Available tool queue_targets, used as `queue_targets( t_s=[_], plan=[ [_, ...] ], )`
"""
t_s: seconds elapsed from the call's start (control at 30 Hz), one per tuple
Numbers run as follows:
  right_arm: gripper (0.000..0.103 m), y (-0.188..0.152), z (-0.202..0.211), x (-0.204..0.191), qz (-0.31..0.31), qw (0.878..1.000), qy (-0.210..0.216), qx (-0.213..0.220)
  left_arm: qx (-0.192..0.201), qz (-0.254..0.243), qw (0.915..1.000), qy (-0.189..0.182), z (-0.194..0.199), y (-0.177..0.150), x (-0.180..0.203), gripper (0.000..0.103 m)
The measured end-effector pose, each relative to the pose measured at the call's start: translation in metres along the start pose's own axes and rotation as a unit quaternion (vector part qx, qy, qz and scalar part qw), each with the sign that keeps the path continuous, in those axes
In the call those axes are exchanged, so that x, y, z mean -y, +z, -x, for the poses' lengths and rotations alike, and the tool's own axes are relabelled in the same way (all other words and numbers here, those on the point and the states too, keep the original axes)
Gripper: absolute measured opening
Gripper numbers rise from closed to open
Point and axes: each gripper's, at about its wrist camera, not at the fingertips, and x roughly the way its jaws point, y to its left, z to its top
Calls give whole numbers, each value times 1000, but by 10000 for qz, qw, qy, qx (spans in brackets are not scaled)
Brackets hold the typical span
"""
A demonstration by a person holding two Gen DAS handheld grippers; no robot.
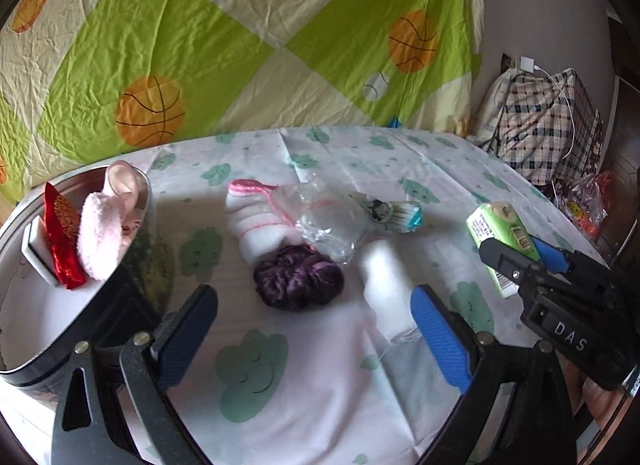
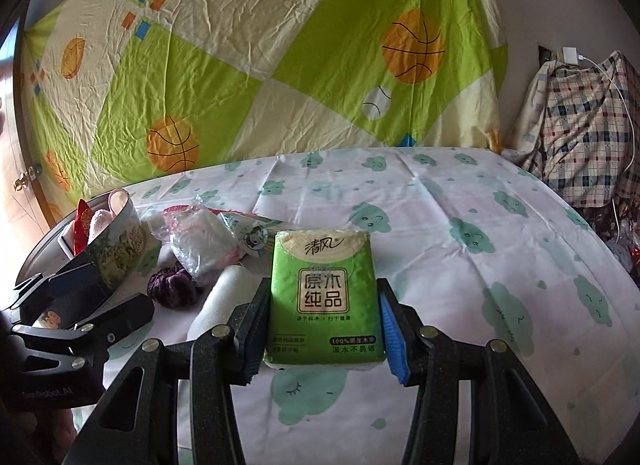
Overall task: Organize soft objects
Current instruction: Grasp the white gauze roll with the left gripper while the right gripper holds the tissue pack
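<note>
The right gripper (image 2: 324,329) has its jaws clamped on one green tissue pack (image 2: 325,297), a pad pressing each side, and it holds the pack up off the cloud-print sheet (image 2: 460,201) that covers the table. The left gripper (image 1: 316,329) hangs with its jaws spread wide and nothing between them, pointing down at the loose pile.

Between that open gripper and the far edge lie five loose things, close together: one purple knitted bundle (image 1: 298,281), one white roll (image 1: 386,289) just beside the blue pad, one pink-and-white sock (image 1: 256,217), one crumpled clear plastic bag (image 1: 332,221) overlapping the sock and touching the purple bundle, and one small printed packet (image 1: 396,213) behind the bag.

To the left stands one round tin (image 1: 52,321), its rim right by the left gripper's dark finger. Inside it I count three things: a fluffy pink piece (image 1: 102,241), a red embroidered pouch (image 1: 62,237) and a white block (image 1: 36,249), all leaning together.

Behind the table hangs a basketball-print cloth (image 1: 224,37); a plaid bag (image 1: 544,129) slumps at the right, with a white charger and cable above it.
</note>
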Motion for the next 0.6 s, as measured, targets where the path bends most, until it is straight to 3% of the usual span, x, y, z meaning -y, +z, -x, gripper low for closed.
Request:
queue_targets(
  t_s=[0.1, 0.23, 0.47, 0.6],
  plan=[
    [51, -3, -1, 10, -109, 9999, -66, -32, -189, 25, 9997, -137, -12, 1, 9, 95],
    [52, -2, -3, 21, -254, 9996, -76, -30, -399, -52, 9986, -334, -23, 0, 21, 74],
    [52, -1, -6, 28, -426, 9991, 17, -77, -720, -230, 9958, -513, -41, 4, 38, 71],
    [52, -1, -6, 28, -443, 9990, 14, -76, -930, -304, 9940, -499, -52, 6, 43, 57]
  ],
)
